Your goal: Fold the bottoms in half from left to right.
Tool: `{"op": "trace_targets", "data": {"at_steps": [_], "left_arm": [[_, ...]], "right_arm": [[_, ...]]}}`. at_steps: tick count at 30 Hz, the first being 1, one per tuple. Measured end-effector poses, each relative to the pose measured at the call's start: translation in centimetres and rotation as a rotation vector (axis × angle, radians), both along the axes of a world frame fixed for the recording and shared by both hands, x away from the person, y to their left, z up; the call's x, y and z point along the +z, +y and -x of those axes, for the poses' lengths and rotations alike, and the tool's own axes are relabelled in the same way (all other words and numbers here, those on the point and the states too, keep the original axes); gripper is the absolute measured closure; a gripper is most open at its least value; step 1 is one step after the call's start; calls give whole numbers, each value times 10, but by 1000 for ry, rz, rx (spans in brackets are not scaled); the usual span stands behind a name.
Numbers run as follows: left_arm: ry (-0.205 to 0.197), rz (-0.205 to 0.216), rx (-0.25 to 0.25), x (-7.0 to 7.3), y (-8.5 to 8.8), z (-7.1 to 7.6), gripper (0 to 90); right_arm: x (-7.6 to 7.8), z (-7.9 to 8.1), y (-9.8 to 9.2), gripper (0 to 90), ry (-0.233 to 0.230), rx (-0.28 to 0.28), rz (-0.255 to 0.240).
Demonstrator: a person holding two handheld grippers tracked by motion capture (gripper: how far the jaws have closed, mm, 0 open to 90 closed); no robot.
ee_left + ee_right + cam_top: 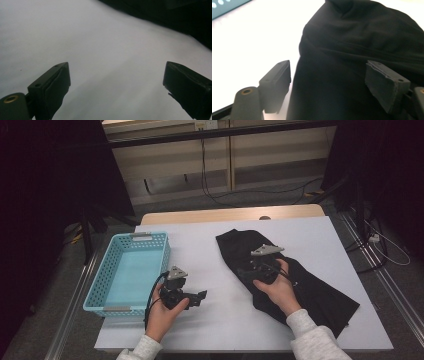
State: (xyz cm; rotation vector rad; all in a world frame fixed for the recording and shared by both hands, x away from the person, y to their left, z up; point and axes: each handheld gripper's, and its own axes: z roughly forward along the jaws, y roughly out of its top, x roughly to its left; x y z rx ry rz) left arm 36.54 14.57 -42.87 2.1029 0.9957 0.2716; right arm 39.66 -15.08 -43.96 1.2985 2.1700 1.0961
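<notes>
A black garment [300,280] lies spread on the right half of the white table, running from the middle toward the front right corner. My right gripper [248,270] hovers over its left edge, open, with the dark cloth [352,50] lying between and beyond the two jaws and nothing pinched. My left gripper [199,298] is held low over bare white table near the front left, pointing right toward the garment. It is open and empty [116,82]; the garment's dark edge [175,17] shows far off at the top right of the left gripper view.
A light blue perforated basket [162,251] stands empty at the table's left edge, just left of my left hand. Its corner [227,7] appears in the right gripper view. Bare white table [220,310] lies between the two grippers. Cables run across the floor behind the table.
</notes>
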Motion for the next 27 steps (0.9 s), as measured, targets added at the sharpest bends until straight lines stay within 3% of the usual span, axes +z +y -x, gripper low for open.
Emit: {"op": "trace_targets", "data": {"at_steps": [5,7,9,14,24,27], "left_arm": [[10,9,-9,-1,-1,0,74],[12,-1,-15,-2,-1,0,75],[6,1,-10,-2,-2,0,77],[5,-1,1,-3,0,0,79],[-7,0,1,0,2,0,84],[-9,-1,1,-1,1,0,84]], "right_arm": [[-13,-9,12,248,41,-11,32],[-16,-10,15,321,38,-7,57],[-18,-10,18,395,30,19,77],[-18,-7,28,476,29,82,130],[-19,-8,20,786,17,47,126],[-19,-9,17,839,16,41,119]]}}
